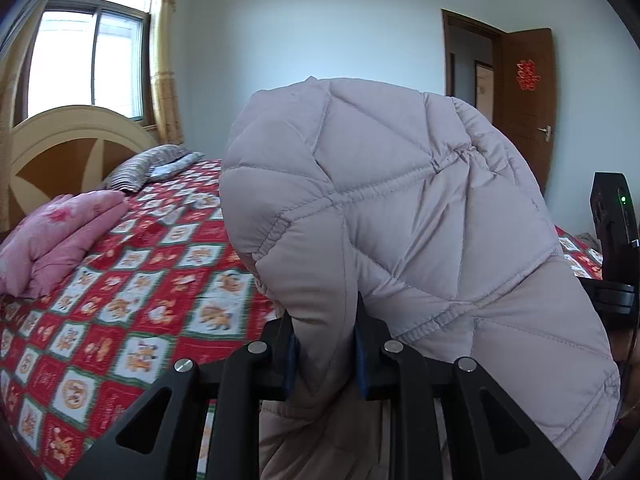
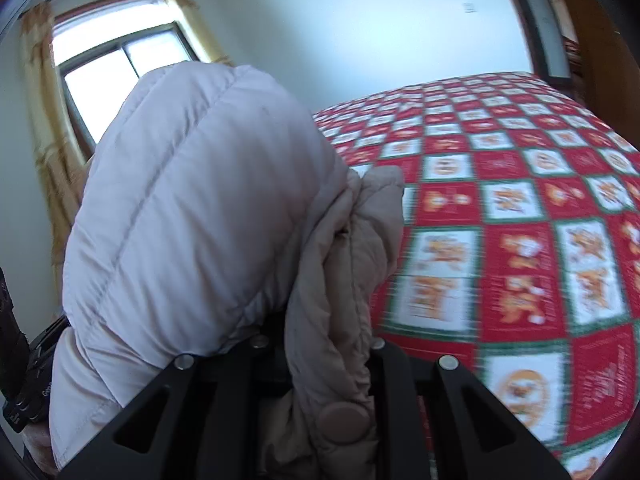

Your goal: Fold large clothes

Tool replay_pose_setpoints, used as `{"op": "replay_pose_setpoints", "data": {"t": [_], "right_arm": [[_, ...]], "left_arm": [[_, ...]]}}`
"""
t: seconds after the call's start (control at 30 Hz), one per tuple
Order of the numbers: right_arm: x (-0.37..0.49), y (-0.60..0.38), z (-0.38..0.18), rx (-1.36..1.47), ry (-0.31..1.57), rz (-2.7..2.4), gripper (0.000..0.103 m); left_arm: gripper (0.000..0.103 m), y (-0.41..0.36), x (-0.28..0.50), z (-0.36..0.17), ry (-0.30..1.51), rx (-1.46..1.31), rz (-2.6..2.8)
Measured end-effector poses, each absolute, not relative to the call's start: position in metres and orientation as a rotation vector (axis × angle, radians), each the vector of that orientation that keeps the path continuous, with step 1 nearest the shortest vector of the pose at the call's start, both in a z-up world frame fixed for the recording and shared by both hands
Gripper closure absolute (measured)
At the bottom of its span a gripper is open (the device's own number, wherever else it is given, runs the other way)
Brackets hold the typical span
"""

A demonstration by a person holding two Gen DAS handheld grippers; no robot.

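Bedroom all around us: pale walls, one window (image 1: 96, 52) with yellow curtains, one brown door (image 1: 528, 92) standing open with a red paper ornament (image 1: 529, 75) on it. Below us lies the bed (image 1: 132, 276) under its red-and-white checked cover, with one curved headboard (image 1: 68, 140) behind.

We count one folded pink blanket (image 1: 60, 236) and one striped pillow (image 1: 148, 166) up near that headboard.

Front and centre is the quilted coat (image 1: 392, 216), pale mauve, lifted clear of the bed and bulging up in front of both cameras, so a good part of the bed and room is hidden behind it. Its lower part runs out of the bottom of both views.

Our left gripper (image 1: 324, 354) has its jaws clenched on a fold of the coat; the blue pads press the fabric from both sides.

Our right gripper (image 2: 328, 360) is clenched too, on a bunched edge showing the beige lining (image 2: 352, 248) and one round snap button (image 2: 343, 420). Its pads are buried in cloth and can't be made out.

The right view is blurred across the bed cover. A dark device (image 1: 612, 216) with one green light sits cut off at the left view's edge.
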State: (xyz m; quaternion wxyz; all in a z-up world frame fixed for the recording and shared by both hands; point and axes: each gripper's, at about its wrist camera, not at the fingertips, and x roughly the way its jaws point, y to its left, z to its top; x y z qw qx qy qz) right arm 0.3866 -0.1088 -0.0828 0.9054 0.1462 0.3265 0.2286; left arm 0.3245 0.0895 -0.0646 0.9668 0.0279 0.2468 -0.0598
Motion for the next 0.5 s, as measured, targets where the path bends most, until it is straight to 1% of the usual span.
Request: {"op": "replay_pose_setpoints", "data": {"t": [0.3,0.5], "right_arm": [[0.398,-0.022,-0.078,0.214,0.698,0.577,0.085],[0.41,0.012,-0.101,0.167,0.757,0.588,0.085]], "left_arm": [[0.08,0.178,0.318,-0.079,0.523,0.02,0.013],[0.079,0.208,0.319,-0.11,0.585,0.011,0.075]]}}
